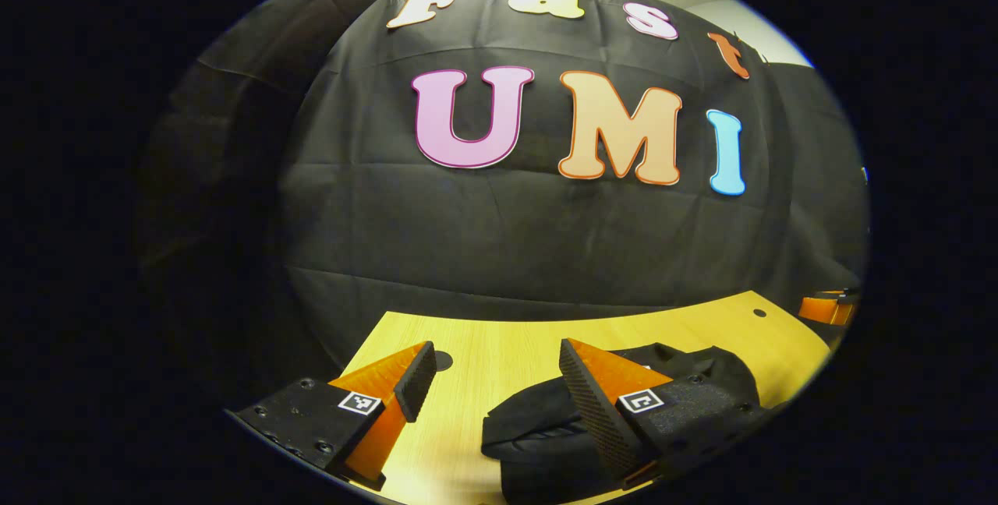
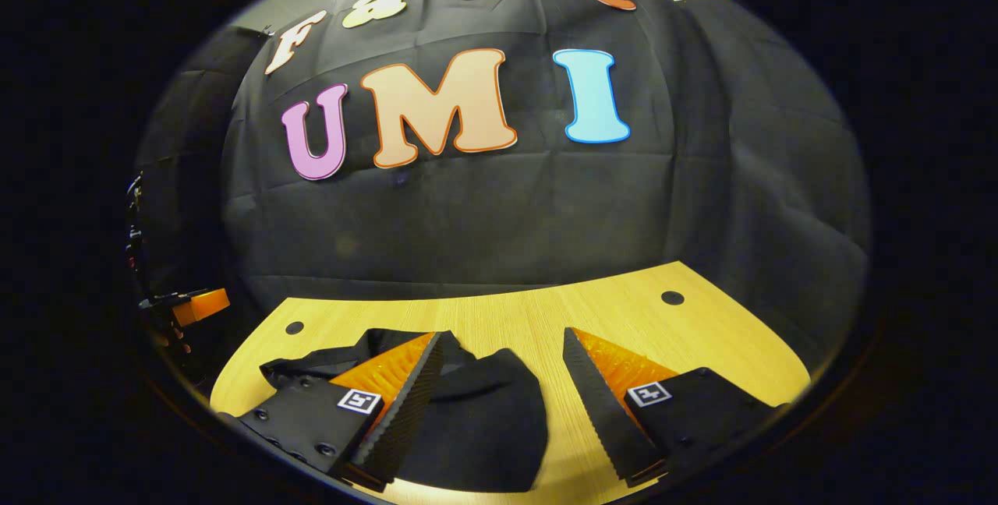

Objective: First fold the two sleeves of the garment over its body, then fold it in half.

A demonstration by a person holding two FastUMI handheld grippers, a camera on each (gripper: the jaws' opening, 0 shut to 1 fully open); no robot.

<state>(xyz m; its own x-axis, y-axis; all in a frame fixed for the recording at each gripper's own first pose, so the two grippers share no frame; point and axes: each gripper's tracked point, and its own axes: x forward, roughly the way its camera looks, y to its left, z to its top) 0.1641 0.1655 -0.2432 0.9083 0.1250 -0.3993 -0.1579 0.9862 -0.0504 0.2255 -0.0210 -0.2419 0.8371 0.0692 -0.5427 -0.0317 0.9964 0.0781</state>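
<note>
A black garment (image 1: 538,431) lies bunched on the yellow wooden table (image 1: 507,349), under and behind the right finger of my left gripper (image 1: 493,376). That gripper is open, with bare table between its fingers. In the right gripper view the same garment (image 2: 483,419) spreads from the left finger toward the middle, a sleeve or collar edge (image 2: 312,365) trailing to the left. My right gripper (image 2: 503,372) is open above the cloth, its right finger over bare table. The other gripper (image 2: 195,304) shows at the far left edge, and likewise (image 1: 830,306) at the right edge of the left gripper view.
The table has small dark holes (image 2: 672,298) (image 2: 294,327) (image 1: 759,312) near its far corners. The booth's black cloth wall (image 1: 507,240) hangs right behind the table's back edge. Bare wood stretches to the right of the garment (image 2: 702,333).
</note>
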